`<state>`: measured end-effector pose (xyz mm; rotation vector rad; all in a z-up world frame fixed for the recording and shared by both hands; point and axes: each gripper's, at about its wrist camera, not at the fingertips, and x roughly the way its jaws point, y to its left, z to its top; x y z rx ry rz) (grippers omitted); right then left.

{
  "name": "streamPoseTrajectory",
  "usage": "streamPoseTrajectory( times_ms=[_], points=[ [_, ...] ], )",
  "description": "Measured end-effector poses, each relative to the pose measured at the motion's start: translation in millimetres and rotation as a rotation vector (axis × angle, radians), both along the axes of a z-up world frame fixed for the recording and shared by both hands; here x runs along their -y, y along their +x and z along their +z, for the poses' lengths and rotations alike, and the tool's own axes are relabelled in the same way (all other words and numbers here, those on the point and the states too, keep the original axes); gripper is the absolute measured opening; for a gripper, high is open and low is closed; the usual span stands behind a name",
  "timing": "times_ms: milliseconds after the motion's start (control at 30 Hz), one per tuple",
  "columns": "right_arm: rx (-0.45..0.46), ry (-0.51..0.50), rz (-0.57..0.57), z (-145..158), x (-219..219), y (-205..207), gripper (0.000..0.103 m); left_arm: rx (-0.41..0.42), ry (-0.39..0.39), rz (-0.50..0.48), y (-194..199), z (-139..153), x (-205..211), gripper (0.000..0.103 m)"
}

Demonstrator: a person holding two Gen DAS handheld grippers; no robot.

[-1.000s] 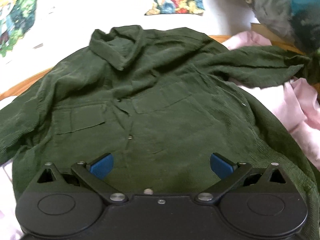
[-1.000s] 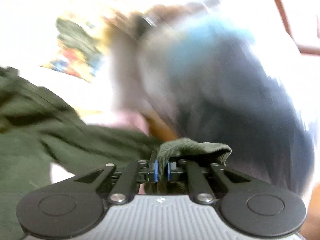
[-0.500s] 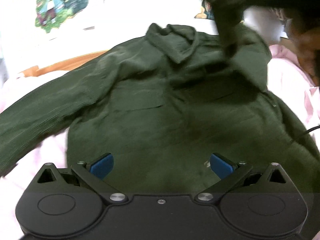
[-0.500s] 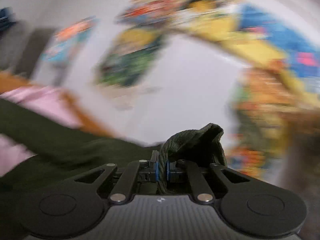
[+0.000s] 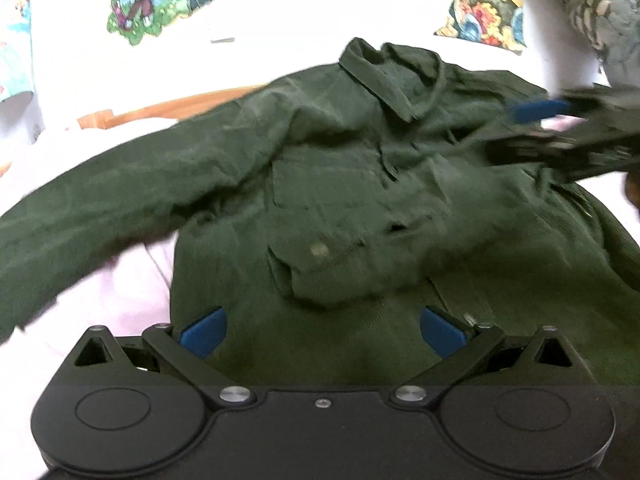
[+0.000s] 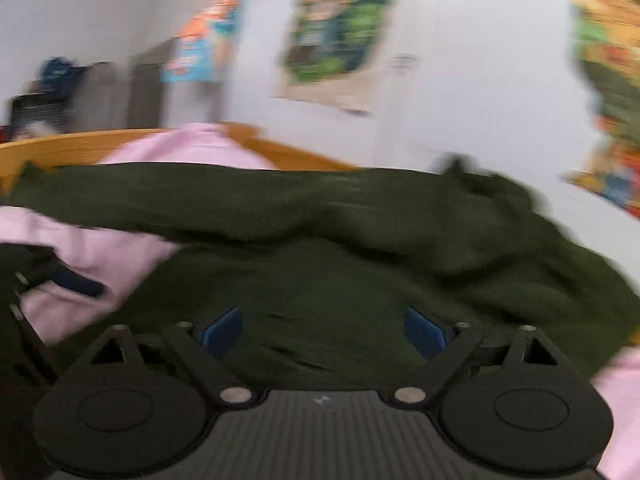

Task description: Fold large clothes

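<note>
A dark green corduroy shirt [image 5: 400, 184] lies front up on a pink sheet [image 5: 112, 300]. One sleeve is folded across the chest, and its buttoned cuff [image 5: 320, 256] rests just ahead of my left gripper [image 5: 322, 332]. That gripper is open and empty above the hem. The other sleeve [image 5: 100, 208] stretches out to the left. My right gripper [image 6: 323, 332] hovers over the shirt [image 6: 340, 272] with its jaws opening wide and nothing pinched between them. In the left wrist view, the right gripper [image 5: 520, 132] shows blurred at the shirt's right shoulder.
A wooden bed frame [image 6: 80, 144] runs behind the pink sheet [image 6: 120, 252]. A white wall with colourful posters [image 6: 336, 36] stands beyond it. A person's patterned sleeve [image 5: 600, 20] is at the upper right. My left gripper [image 6: 60, 276] shows at the left edge.
My right gripper carried the sleeve cuff across the shirt and let go. The cuff now lies on the chest. The left gripper stayed open and shifted sideways along the hem.
</note>
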<state>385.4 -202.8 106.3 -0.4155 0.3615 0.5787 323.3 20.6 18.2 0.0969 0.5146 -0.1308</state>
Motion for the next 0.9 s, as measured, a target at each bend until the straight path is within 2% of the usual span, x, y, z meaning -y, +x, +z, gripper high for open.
streamPoseTrajectory(
  times_ms=[100, 200, 300, 333, 367, 400, 433, 467, 500, 533, 567, 633, 733, 767, 833, 900],
  points=[
    [0.058, -0.029, -0.218, 3.5, 47.2, 18.1, 0.092, 0.023, -0.018, 0.039, 25.0, 1.0, -2.5, 0.102],
    [0.063, 0.015, -0.407, 11.6, 88.1, 48.9, 0.088, 0.019, -0.074, 0.08, 53.6, -1.4, -8.3, 0.102],
    [0.026, 0.118, -0.538, 21.1, 122.1, 89.9, 0.081, -0.06, -0.181, 0.101, 85.6, -9.0, -15.5, 0.083],
    [0.02, 0.156, -0.557, 23.0, 134.3, 99.5, 0.08, -0.091, -0.212, 0.103, 94.9, -12.1, -17.1, 0.072],
    [0.009, 0.19, -0.565, 24.0, 139.6, 111.6, 0.08, -0.116, -0.235, 0.107, 101.7, -15.7, -18.3, 0.055],
    [-0.009, 0.215, -0.56, 23.1, 142.4, 121.6, 0.076, -0.137, -0.263, 0.108, 107.6, -18.0, -19.4, 0.044],
    [-0.031, 0.238, -0.549, 24.3, 143.4, 131.7, 0.062, -0.143, -0.288, 0.096, 111.4, -19.1, -19.2, 0.033],
    [-0.048, 0.244, -0.553, 25.7, 142.1, 139.4, 0.045, -0.128, -0.278, 0.105, 111.6, -18.3, -17.3, 0.022],
    [-0.063, 0.229, -0.58, 24.6, 140.3, 146.8, 0.013, -0.1, -0.252, 0.095, 111.2, -15.7, -14.2, 0.02],
    [-0.066, 0.202, -0.607, 26.9, 136.5, 151.4, 0.008, -0.075, -0.23, 0.083, 109.8, -14.1, -11.8, 0.018],
    [-0.041, 0.186, -0.612, 28.2, 135.1, 151.3, 0.006, -0.056, -0.215, 0.077, 108.9, -10.7, -10.3, 0.017],
    [0.08, 0.118, -0.599, 41.8, 125.6, 142.5, 0.005, -0.008, -0.197, 0.054, 104.3, -3.4, -7.9, 0.016],
    [0.208, 0.046, -0.596, 64.4, 115.9, 143.5, 0.004, 0.039, -0.097, 0.042, 103.2, 2.9, 4.1, 0.016],
    [0.217, 0.032, -0.598, 67.5, 112.5, 149.7, 0.004, 0.034, -0.075, 0.045, 105.8, 3.6, 7.1, 0.016],
    [0.158, -0.005, -0.6, 66.5, 106.9, 168.6, 0.006, -0.015, -0.06, 0.053, 116.6, 1.7, 9.3, 0.016],
    [0.103, -0.016, -0.619, 58.3, 107.6, 176.1, 0.013, -0.069, -0.072, 0.053, 124.5, -2.3, 7.0, 0.016]
  ],
)
